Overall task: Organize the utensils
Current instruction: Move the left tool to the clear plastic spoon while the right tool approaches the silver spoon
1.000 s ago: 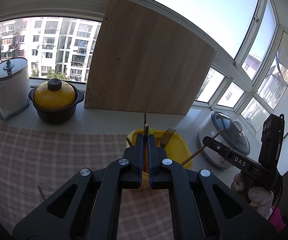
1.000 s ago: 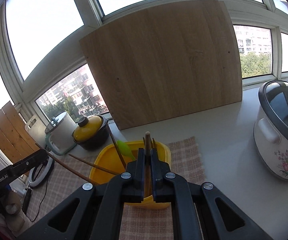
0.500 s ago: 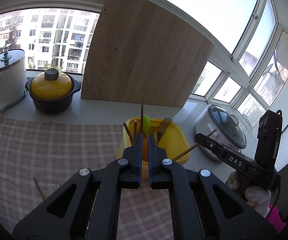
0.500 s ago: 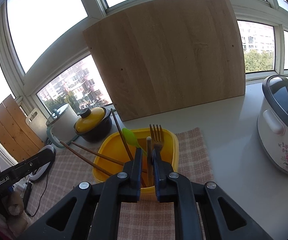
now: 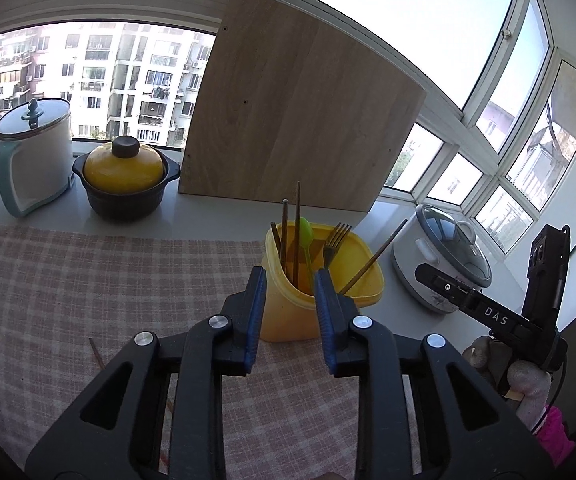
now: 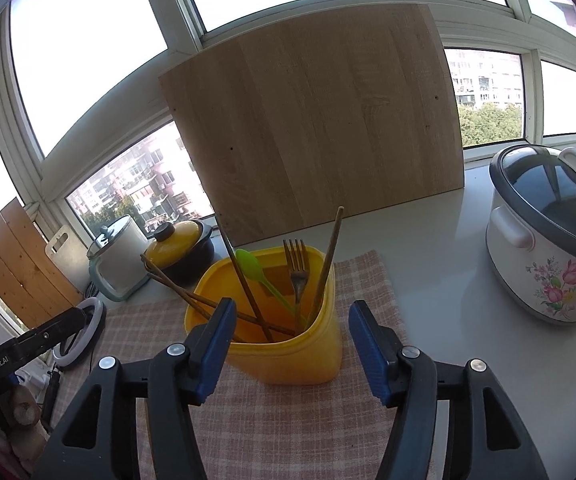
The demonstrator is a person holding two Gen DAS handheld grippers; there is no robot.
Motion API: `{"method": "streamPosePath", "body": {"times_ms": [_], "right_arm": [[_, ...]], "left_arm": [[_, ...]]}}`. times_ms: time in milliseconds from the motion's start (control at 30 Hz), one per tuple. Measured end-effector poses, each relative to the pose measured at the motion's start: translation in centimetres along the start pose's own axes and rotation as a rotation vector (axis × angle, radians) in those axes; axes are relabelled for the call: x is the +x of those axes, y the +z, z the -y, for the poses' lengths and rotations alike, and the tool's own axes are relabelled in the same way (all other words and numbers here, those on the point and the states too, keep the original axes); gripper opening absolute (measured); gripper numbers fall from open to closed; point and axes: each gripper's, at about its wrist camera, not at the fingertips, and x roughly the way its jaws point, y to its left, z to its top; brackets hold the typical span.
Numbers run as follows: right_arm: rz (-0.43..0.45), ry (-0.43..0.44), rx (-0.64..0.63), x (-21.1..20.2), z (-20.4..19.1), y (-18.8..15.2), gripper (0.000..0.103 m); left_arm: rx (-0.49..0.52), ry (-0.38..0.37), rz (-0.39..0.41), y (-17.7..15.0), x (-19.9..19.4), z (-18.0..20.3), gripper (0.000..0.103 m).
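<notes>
Utensils, chopsticks point(image 6: 330, 256), fork point(image 6: 296, 266) and green spoon point(image 6: 254, 270), stand in the yellow holder point(image 6: 320, 356) at frame centre, while one stick point(image 5: 96, 354) lies on the surface lower left, both left tongs point(image 5: 290, 296) and right tongs point(image 6: 292, 328) opening, empty.

The left gripper point(image 5: 290, 276) tilts forward and down, its jaws opening, the blue-lined fingers point(image 5: 257, 300) a modest way apart with nothing pressed between them. The right gripper point(image 6: 291, 316) tilts down likewise, its jaws opening wider and gripping nothing. In the left wrist view the right gripper shows off to the right of the left one, borne by a hand point(image 5: 528, 380).
</notes>
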Motion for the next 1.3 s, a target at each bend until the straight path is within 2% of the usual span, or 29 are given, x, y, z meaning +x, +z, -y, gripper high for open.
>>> {"method": "streamPosePath", "body": {"times_ms": [100, 200, 633, 967, 1200, 1300], "right_arm": [[0.0, -0.001, 0.002, -0.6, -0.1, -0.6, 0.063], [-0.003, 0.0, -0.002, -1.0, -0.4, -1.3, 0.065], [-0.082, 0.074, -0.051, -0.6, -2.5, -5.0, 0.066], [-0.188, 0.161, -0.137, 2.2, -6.0, -8.1, 0.066], [-0.301, 0.232, -0.194, 5.5, -8.2, -10.2, 0.065], [-0.344, 0.259, -0.202, 6.9, -8.9, -10.9, 0.062]], "left_arm": [[0.005, 0.018, -0.003, -0.6, -0.9, -0.7, 0.028], [-0.005, 0.036, -0.01, -1.2, -1.7, -1.8, 0.035], [-0.081, 0.16, -0.074, -5.2, -4.7, -8.3, 0.035], [-0.201, 0.245, -0.162, -9.8, -5.5, -13.2, 0.035], [-0.254, 0.242, -0.229, -12.5, -4.7, -14.7, 0.035], [-0.26, 0.249, -0.245, -13.3, -4.3, -15.2, 0.035]]}}
